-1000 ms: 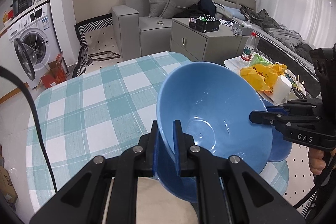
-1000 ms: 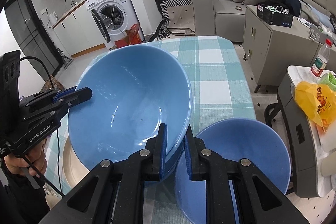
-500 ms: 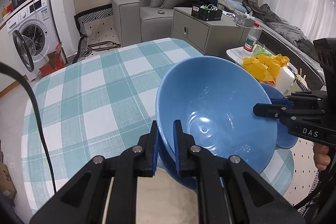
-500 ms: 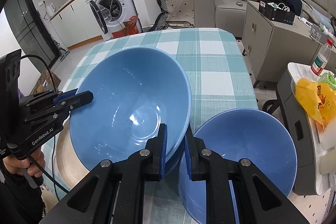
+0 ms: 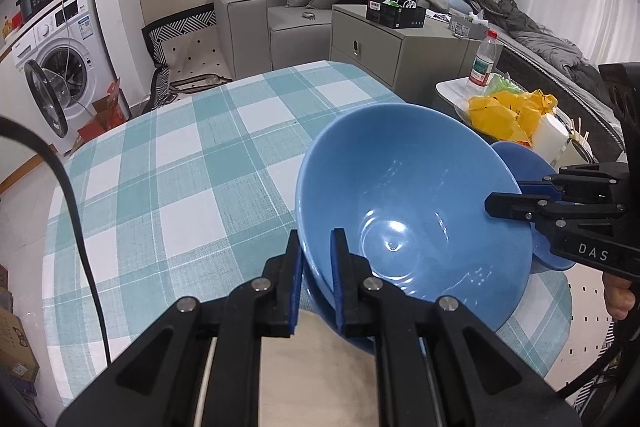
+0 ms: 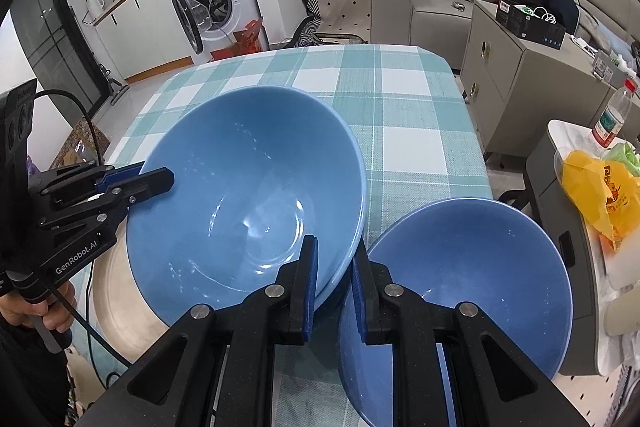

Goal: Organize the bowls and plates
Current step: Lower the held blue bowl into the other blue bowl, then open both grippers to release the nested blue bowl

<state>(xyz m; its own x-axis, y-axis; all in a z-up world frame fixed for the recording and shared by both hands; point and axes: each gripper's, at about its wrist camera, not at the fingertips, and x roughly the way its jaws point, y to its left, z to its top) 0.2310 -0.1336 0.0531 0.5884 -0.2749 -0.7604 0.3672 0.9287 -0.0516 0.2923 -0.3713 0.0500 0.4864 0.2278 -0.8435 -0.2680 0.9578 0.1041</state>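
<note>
Checked woven tablecloth [image 5: 160, 195]; both tongs pinch glossy round blue bowl [image 5: 412, 203].

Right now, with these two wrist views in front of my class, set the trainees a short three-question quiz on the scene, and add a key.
1. Multiple choice: the left tongs are shut on the rim of which thing?
A. the large glossy blue ceramic bowl
B. a white mug
C. a steel pan
2. True or false: the right tongs hang free and hold nothing.
3. Fill in: on the checked tablecloth, partly hidden below the large bowl, lies a round ____ plate.

Key:
1. A
2. False: they are shut on the opposite rim of the same bowl.
3. beige
</note>
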